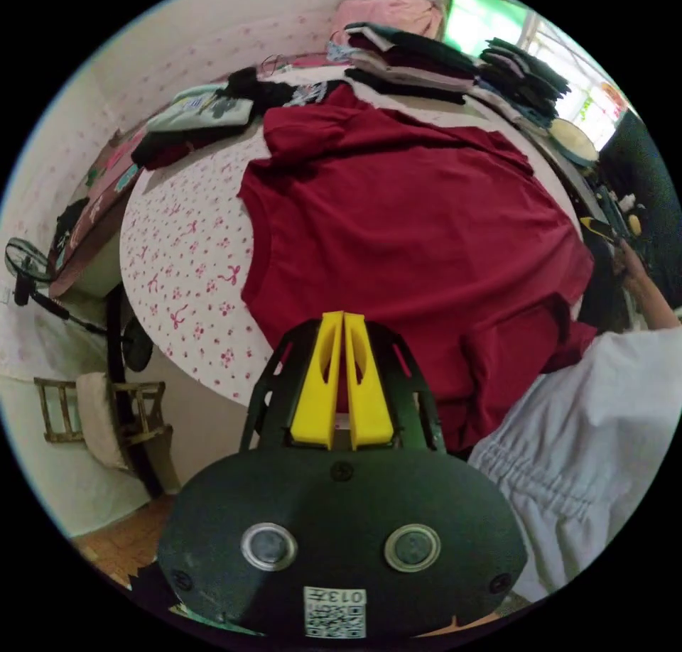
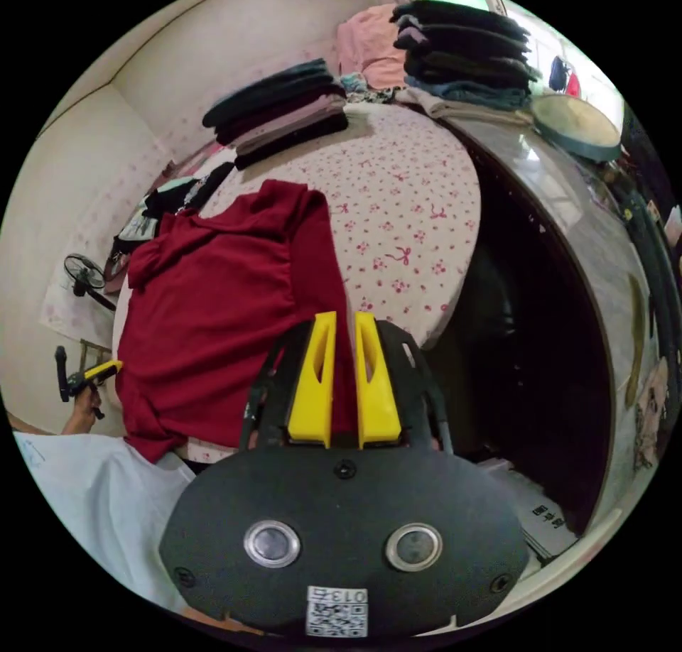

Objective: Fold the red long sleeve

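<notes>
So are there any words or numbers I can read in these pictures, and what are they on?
No text is clear enough to quote.
Left sticker, behind the left claw: square code and tiny characters, too unclear to read.
Right sticker, behind the right claw: the same, unreadable.
Box: printed marks, too small to read.

Long sleeve [image 1: 419, 233]: spread on the table [image 1: 185, 254], its near edge hanging over the rim by the person [image 1: 604, 425].
Left gripper [image 1: 343, 318]: over the garment's near edge, jaws together.
Right gripper [image 2: 344, 318]: over the garment's opposite edge, jaws a little apart.
Folded stacks [image 2: 284, 109]: at the table's far side, behind the garment.
Fan [image 1: 28, 268]: on the floor beside the table.
</notes>
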